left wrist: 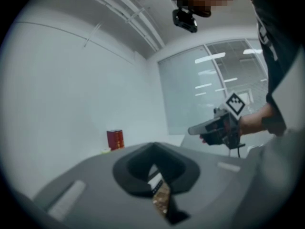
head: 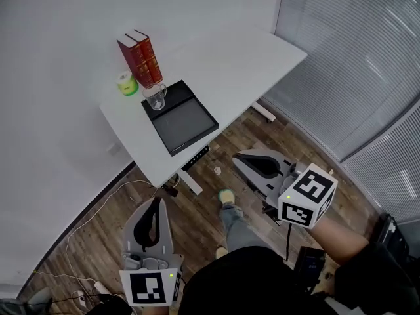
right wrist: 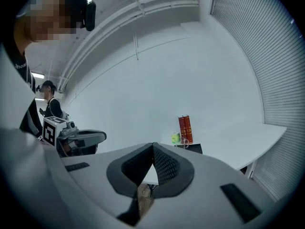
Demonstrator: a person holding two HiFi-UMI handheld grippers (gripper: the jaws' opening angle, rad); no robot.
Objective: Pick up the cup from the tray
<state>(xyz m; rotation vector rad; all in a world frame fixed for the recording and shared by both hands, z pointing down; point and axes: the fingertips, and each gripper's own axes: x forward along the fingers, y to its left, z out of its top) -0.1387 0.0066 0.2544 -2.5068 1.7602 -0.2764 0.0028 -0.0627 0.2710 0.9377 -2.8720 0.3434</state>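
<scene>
Both grippers are off the table [head: 230, 64], well short of it, over the wood floor [head: 210, 199]. My left gripper [head: 156, 203] is low at my left side, jaws together at the tips w/ nothing between them; thru the slot behind the tips I only see floor. My right gripper [head: 241, 159] is further fwd, near the table's front edge but apart from it. Its jaws are also closed tip to tip and empty.

The cup [head: 155, 97], clear glass w/ a handle, stands upright in the far-left corner of the black tray [head: 187, 120]. The rest of the tray is bare. The tray lies at an angle on the left part of the tabletop.

Just behind the cup, off the tray, two red books [head: 140, 59] stand upright side by side. Left of the cup is a small green item [head: 125, 84], maybe a tape roll or a tub; it's too small to tell. Neither gripper is close to the cup.
</scene>
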